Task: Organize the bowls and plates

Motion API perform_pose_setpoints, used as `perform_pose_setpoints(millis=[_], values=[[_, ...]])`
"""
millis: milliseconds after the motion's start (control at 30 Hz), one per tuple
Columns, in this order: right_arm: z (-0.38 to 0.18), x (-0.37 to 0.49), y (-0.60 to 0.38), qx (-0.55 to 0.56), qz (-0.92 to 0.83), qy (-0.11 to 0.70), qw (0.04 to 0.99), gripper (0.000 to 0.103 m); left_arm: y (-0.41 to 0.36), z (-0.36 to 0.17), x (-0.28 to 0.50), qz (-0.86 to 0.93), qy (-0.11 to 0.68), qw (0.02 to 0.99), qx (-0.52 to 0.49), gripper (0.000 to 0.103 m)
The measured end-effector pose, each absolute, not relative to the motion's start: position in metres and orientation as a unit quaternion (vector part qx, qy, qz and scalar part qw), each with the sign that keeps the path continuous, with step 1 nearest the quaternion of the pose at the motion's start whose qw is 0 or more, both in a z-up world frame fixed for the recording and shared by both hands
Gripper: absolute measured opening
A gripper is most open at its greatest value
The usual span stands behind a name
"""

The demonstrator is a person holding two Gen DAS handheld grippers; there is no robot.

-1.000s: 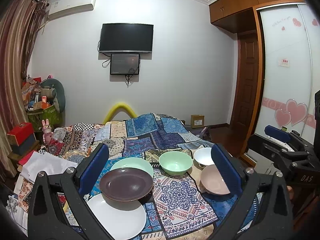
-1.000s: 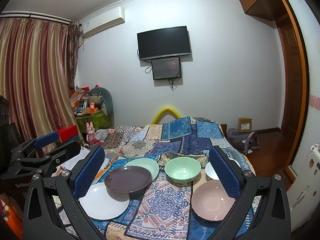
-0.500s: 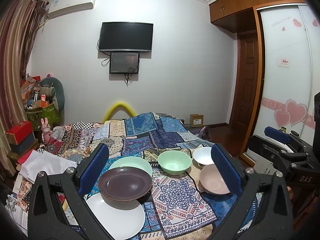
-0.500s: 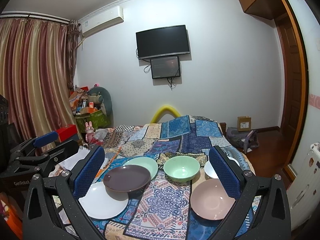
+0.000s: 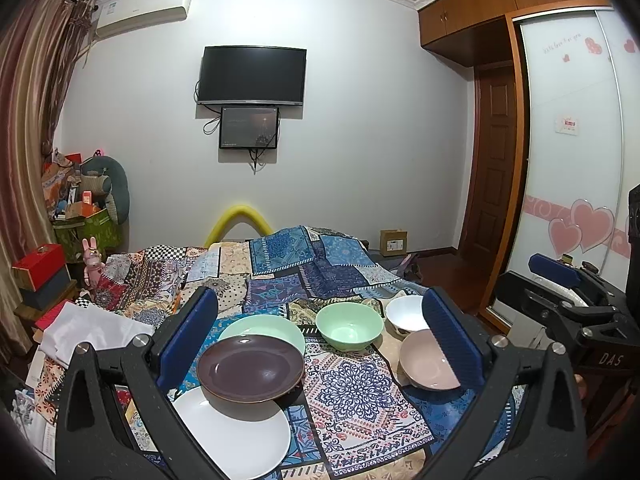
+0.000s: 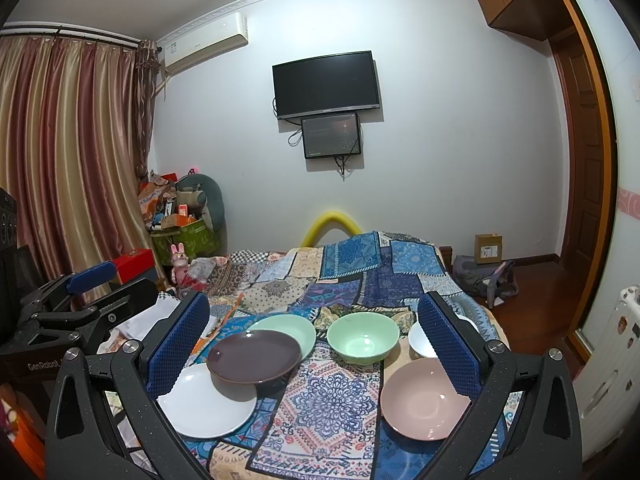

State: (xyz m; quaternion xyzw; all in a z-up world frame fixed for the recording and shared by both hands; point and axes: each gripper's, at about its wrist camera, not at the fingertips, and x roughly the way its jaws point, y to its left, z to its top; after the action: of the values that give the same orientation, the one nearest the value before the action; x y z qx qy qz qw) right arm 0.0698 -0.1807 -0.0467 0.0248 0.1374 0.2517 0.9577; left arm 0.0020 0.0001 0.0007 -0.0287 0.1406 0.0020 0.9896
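Note:
On the patchwork cloth lie a white plate (image 5: 234, 432), a dark brown plate (image 5: 250, 368) resting partly on it, and a light green plate (image 5: 264, 326) behind. To the right stand a green bowl (image 5: 349, 330), a white bowl (image 5: 406, 312) and a pink bowl (image 5: 428, 364). My left gripper (image 5: 320, 336) is open and empty, held back above the near edge. My right gripper (image 6: 312, 344) is open and empty too. The right wrist view shows the same dishes: brown plate (image 6: 254, 356), white plate (image 6: 208, 404), green bowl (image 6: 362, 338), pink bowl (image 6: 424, 398).
The cloth-covered surface (image 5: 348, 396) stretches back to the wall. Folded white fabric (image 5: 88, 328) and boxes lie at the left. A wardrobe (image 5: 568, 160) and a door stand at the right. Curtains (image 6: 68, 160) hang at the left.
Both views have drifted very slightly; the dishes have not moved and both grippers stay open.

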Motion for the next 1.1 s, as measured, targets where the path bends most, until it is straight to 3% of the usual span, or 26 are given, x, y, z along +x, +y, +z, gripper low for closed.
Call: perform_pose_setpoints(millis=[1100], values=[[-0.055, 0.077, -0.169, 0.025, 0.259, 0.15, 0.954, 0.103, 0.011, -0.007, 0.009, 0.001, 0.155, 0.987, -0.04, 0.103]])
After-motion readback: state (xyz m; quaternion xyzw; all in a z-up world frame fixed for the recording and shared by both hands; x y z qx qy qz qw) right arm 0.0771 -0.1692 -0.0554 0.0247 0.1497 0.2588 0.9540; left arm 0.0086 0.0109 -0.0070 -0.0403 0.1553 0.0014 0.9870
